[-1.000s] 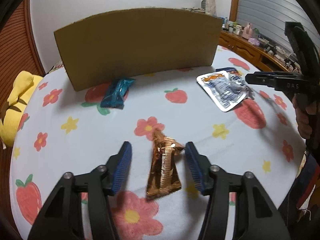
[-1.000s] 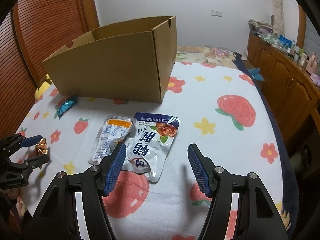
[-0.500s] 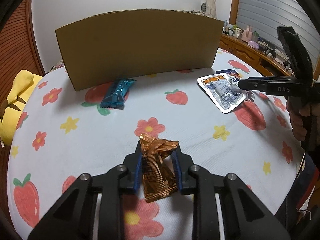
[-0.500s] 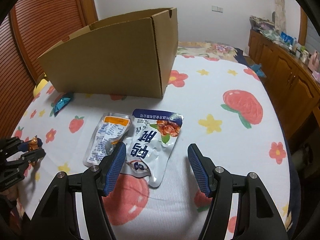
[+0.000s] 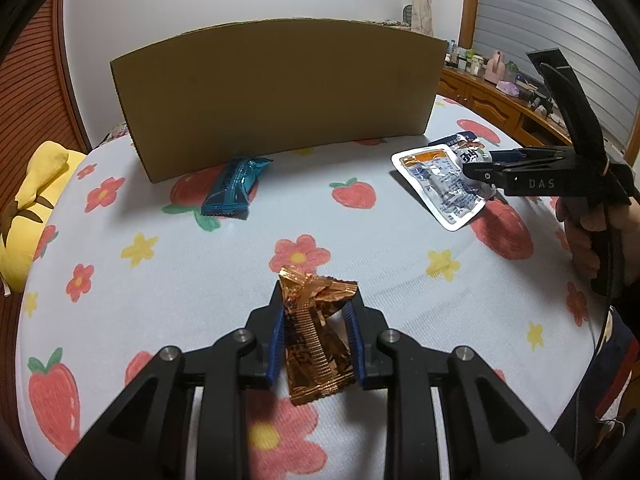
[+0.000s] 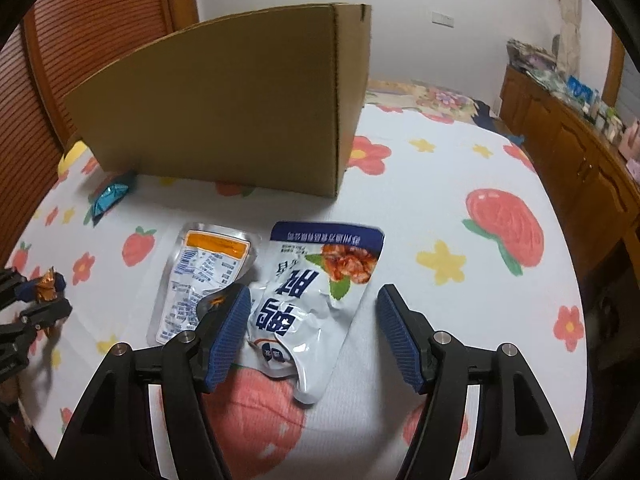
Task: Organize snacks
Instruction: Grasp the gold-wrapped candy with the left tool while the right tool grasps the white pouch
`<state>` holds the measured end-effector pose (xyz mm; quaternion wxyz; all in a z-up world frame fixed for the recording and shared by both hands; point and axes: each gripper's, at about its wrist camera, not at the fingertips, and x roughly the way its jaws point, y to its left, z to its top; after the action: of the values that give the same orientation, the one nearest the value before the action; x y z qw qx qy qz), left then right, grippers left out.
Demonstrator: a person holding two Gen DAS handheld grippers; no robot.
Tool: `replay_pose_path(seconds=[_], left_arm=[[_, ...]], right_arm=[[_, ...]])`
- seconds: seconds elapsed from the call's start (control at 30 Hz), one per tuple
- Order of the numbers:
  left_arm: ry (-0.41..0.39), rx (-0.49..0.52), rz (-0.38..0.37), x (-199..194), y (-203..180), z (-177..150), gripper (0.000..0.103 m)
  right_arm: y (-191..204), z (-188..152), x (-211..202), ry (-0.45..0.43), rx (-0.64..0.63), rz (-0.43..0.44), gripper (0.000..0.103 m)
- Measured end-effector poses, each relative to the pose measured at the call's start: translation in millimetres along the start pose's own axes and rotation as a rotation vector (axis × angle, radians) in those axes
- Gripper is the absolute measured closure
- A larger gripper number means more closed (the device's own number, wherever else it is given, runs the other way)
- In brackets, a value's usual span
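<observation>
My left gripper [image 5: 318,300] is shut on a crinkled copper-orange foil packet [image 5: 316,344] just above the flowered sheet; it also shows at the left edge of the right wrist view [image 6: 44,292]. My right gripper [image 6: 313,294] hangs low over a white pouch with a blue band [image 6: 320,280]. Its jaws are opening, with the pouch between them and the pads clear of it. A silver pouch with an orange label [image 6: 204,272] lies just left of that pouch. A blue snack bar [image 5: 232,186] rests against the open cardboard box [image 5: 276,88].
A yellow plush toy [image 5: 36,200] sits at the bed's left edge. Wooden cabinets [image 6: 580,160] with clutter on top run along the right side. A person's hand [image 5: 588,232] holds the right gripper's handle. The sheet [image 5: 160,280] has strawberries and flowers printed on it.
My left gripper closed on the copper-orange packet, which lay between its open jaws a second ago. My right gripper sank and came nearer to the white pouch.
</observation>
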<state>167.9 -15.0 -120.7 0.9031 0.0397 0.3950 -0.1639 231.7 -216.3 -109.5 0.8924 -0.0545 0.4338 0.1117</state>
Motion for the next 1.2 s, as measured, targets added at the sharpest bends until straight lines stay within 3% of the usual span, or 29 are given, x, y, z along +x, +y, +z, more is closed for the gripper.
replay_pose_path(seconds=[0.17, 0.23, 0.27, 0.67, 0.7, 1.2], left_arm=[[-0.004, -0.022, -0.01, -0.6, 4.1, -0.4, 0.08], [-0.004, -0.023, -0.012, -0.6, 5.3, -0.4, 0.08], [-0.004, -0.022, -0.012, -0.9, 5.3, -0.6, 0.08], [-0.008, -0.033, -0.019, -0.4, 9.0, -1.5, 0.08], [-0.009, -0.035, -0.019, -0.1, 9.8, -1.3, 0.08], [-0.023, -0.055, -0.035, -4.7, 11.6, -1.6, 0.081]], right_arm=[[3.7, -0.5, 1.9, 0.002, -0.038, -0.005, 0.037], [4.3, -0.4, 1.1, 0.004, -0.048, 0.009, 0.044], [5.9, -0.4, 0.6, 0.004, -0.052, 0.018, 0.053], [8.4, -7.1, -17.6, -0.032, -0.023, 0.052, 0.072], [8.2, -7.7, -19.7, -0.034, -0.019, 0.057, 0.081], [13.1, -30.7, -53.2, -0.1, -0.008, 0.092, 0.081]])
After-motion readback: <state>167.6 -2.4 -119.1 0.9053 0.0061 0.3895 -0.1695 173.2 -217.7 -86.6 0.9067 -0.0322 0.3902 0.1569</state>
